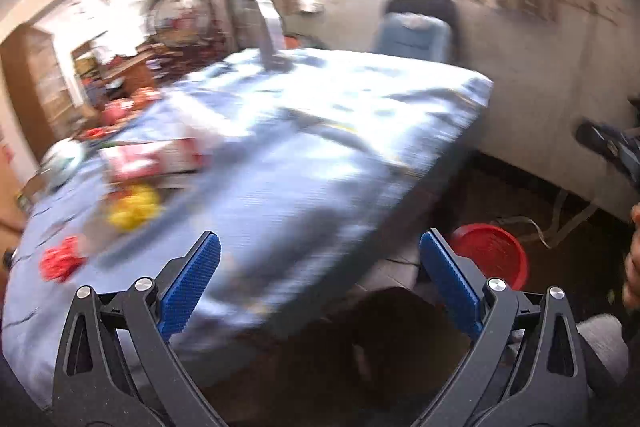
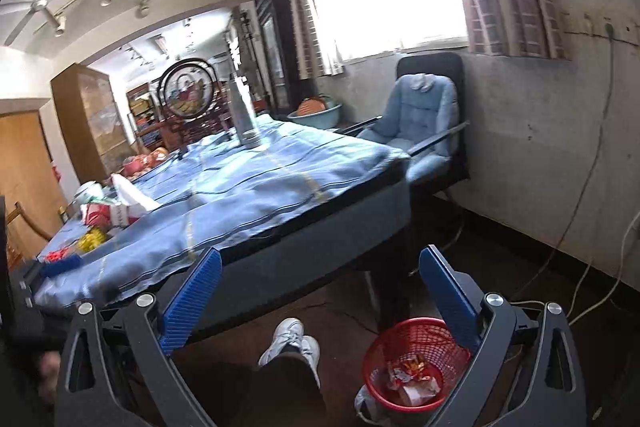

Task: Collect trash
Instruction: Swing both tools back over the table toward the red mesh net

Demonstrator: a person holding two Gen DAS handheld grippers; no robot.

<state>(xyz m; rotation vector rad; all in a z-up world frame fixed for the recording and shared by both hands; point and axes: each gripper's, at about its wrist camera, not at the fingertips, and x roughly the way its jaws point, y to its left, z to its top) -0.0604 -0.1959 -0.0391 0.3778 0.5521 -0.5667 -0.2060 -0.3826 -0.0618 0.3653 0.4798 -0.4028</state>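
A table under a blue cloth [image 1: 304,163] [image 2: 280,179] carries trash at its left end: a red crumpled piece [image 1: 60,261] [image 2: 56,255], a yellow crumpled piece [image 1: 134,211] [image 2: 93,239] and a red-and-white packet [image 1: 152,157] [image 2: 108,213]. A red mesh bin [image 2: 412,363] [image 1: 492,253] stands on the floor at the right with wrappers inside. My left gripper [image 1: 320,267] is open and empty above the table's near edge. My right gripper [image 2: 320,283] is open and empty, off the table, above the floor by the bin. The left wrist view is motion-blurred.
A metal bottle [image 2: 244,115] stands at the table's far end. A blue chair [image 2: 420,123] sits behind the table by the wall. The person's leg and white shoes [image 2: 292,343] are beside the bin. Cables [image 2: 592,267] run along the floor at right.
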